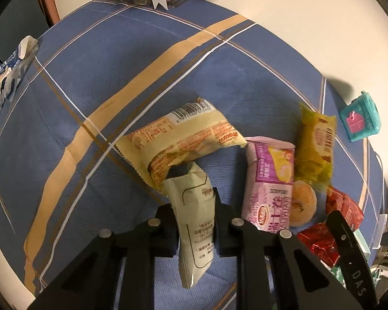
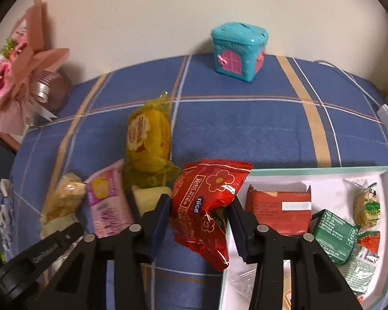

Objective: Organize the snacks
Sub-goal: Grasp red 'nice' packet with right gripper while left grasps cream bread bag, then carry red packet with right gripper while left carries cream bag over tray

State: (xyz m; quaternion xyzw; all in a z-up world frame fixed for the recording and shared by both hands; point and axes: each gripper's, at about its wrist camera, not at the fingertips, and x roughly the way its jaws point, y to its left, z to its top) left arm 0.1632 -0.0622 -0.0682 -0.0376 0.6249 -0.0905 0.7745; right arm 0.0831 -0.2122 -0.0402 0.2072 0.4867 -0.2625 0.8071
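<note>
The left gripper (image 1: pixel 194 201) has its fingers clamped on a cream packet (image 1: pixel 196 222); the right gripper (image 2: pixel 198 222) has its fingers clamped on a red packet (image 2: pixel 207 206) beside the box (image 2: pixel 323 171).

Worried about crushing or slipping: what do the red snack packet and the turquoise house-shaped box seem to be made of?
Red snack packet: thin glossy foil-like plastic film, judging by its crinkles and sharp glints. Turquoise house-shaped box: probably rigid moulded plastic with a smooth, slightly shiny finish, raised patterning and crisp edges; painted metal can't be ruled out.

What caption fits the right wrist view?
Right tool clamps a red snack packet beside the white box on the blue checked tablecloth.
</note>
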